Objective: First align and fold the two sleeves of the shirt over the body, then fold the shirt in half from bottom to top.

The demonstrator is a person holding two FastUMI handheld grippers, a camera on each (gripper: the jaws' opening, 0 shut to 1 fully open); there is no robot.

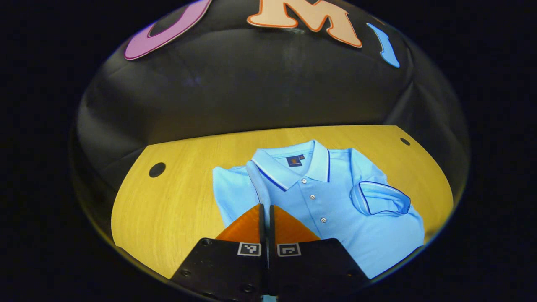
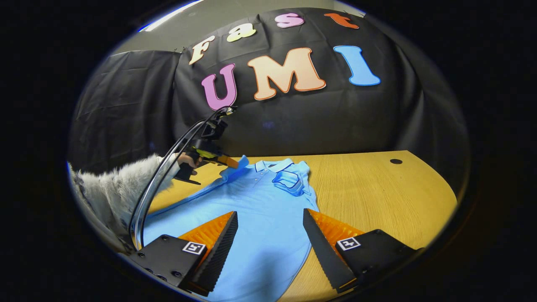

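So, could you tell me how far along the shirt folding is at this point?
One sleeve of the light blue polo shirt already lies folded over the chest. The left gripper is shut on the other sleeve, holding it up over the body, so that fold is in hand. The right gripper hovers open. The bottom-to-top fold is left: the shirt lies at full length on the yellow wooden table.

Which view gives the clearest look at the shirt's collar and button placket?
The left gripper view: the collar and the placket buttons sit large and close, just beyond the left gripper. In the right gripper view the collar is small and far off at the shirt's far end, and no buttons can be made out.
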